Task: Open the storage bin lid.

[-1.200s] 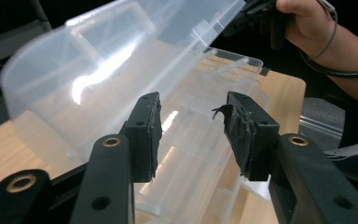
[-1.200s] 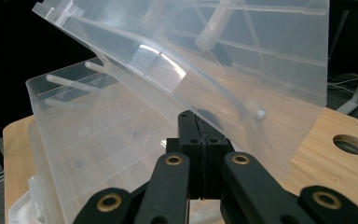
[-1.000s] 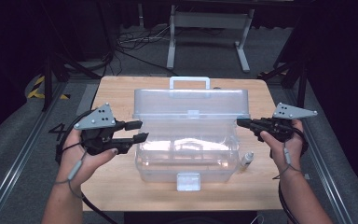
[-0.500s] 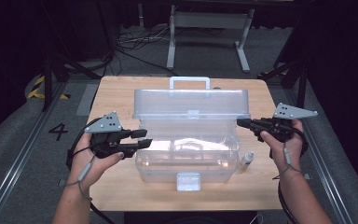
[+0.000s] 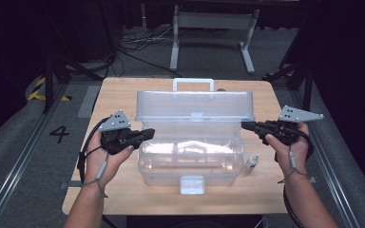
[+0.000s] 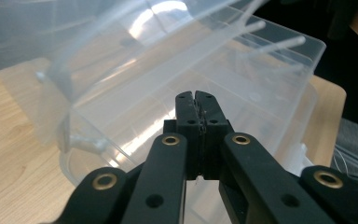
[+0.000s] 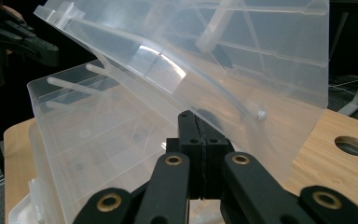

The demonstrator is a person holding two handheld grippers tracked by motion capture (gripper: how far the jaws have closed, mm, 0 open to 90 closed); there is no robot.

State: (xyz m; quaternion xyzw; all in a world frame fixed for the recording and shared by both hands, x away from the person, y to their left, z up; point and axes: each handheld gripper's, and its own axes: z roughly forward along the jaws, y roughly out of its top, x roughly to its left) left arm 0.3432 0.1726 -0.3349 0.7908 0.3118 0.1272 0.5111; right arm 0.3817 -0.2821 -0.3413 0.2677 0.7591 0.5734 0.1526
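Clear plastic box [image 5: 190, 142]: left gripper [image 5: 147, 133] lower now, jaws just closed, empty.

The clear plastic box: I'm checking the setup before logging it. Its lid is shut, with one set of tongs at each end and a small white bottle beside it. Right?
Not quite. The clear plastic box has its lid raised open, as the high view shows. The rest holds: the left tongs and right tongs sit at either end, with the small white bottle beside it.

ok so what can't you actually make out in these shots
- Box contents: the clear box reflects glare in the high view, so what lies in its compartments is unclear.
- Small bottle: too small in the high view to read its label.
- Right tool: whether its tip touches the lid is not settled; its closed jaws cover that spot in the right gripper view.
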